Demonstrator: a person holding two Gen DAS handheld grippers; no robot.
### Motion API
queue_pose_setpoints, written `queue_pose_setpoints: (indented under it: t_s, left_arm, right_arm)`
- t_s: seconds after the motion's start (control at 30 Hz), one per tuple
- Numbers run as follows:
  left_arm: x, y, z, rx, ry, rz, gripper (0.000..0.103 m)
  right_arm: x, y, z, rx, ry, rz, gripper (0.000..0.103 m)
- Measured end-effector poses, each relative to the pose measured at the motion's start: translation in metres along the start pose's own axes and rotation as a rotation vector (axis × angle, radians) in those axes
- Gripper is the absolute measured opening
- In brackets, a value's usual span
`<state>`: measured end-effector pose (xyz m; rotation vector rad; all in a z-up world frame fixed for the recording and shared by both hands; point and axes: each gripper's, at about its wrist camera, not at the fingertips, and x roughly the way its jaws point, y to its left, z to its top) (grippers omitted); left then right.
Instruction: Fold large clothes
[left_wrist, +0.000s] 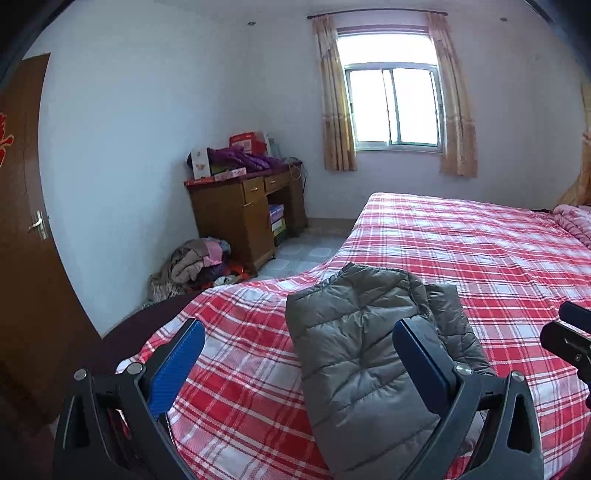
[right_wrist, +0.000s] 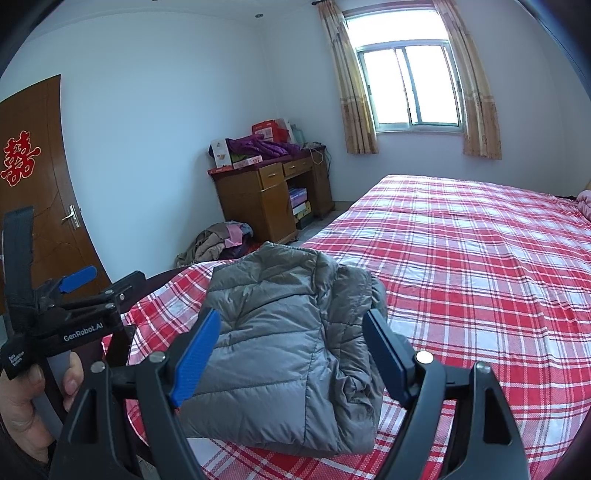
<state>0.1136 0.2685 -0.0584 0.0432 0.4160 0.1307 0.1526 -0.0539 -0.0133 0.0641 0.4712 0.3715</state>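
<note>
jacket (right_wrist: 280, 350): folded bundle on the bed (right_wrist: 480, 266), long side running away from me
right gripper (right_wrist: 291, 354): wide open, empty, nearer
left gripper (left_wrist: 299, 365): wide open, empty

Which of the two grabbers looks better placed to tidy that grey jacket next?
Probably the right hand-held gripper: its open jaws frame the folded grey puffer jacket squarely. The left hand-held gripper, also open, sits off toward the jacket's left edge, over the checked bedspread.

A folded grey puffer jacket (right_wrist: 284, 343) lies on the red-checked bed (right_wrist: 480, 258).
</note>
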Motion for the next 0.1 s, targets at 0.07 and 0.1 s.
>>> queue_pose_setpoints:
  t_s: [0.07,0.1]
  left_arm:
    - [-0.0008,-0.0020,0.0003,0.008,-0.010,-0.002,0.102]
    - [-0.0002,-0.0025,0.0010,0.010,-0.010,-0.006,0.102]
  right_arm:
    - [0.0002,-0.0001,-0.0007,0.000,0.002,0.000,0.082]
    - [0.0001,-0.0003,-0.0010,-0.001,0.002,0.000,0.082]
